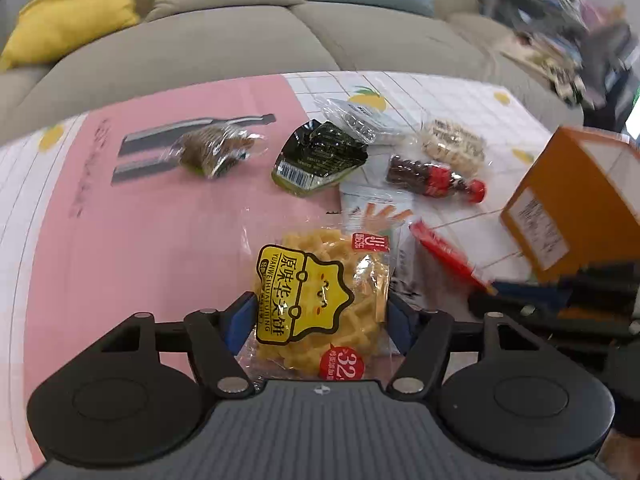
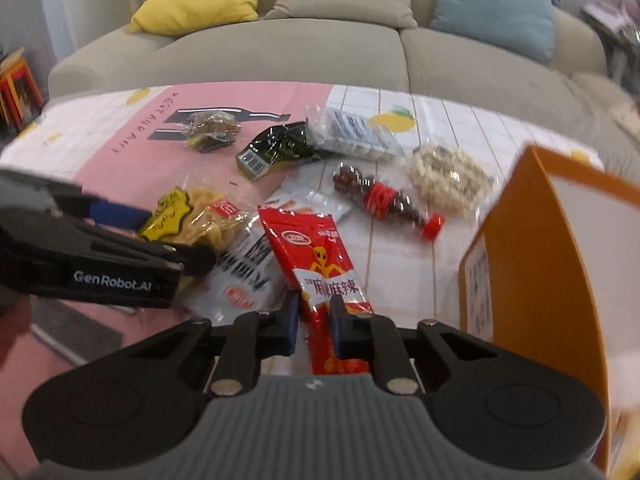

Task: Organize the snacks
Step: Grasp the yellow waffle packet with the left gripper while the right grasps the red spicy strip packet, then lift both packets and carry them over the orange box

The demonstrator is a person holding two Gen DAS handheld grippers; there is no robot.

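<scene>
The left claw [image 1: 320,316] stands partly open around a waffle packet [image 1: 320,300], its blue pads at the packet's two sides though contact is hard to judge; the packet's long axis runs along the fingers, away from the camera toward the sofa [image 1: 240,40]. The right claw [image 2: 314,320] is closed on the near end of a red packet [image 2: 316,256], whose long axis also runs away from the camera, leaning slightly left. Both packets sit on the surface [image 1: 120,240] left of the orange box [image 2: 532,256], the red one nearer it.
</scene>
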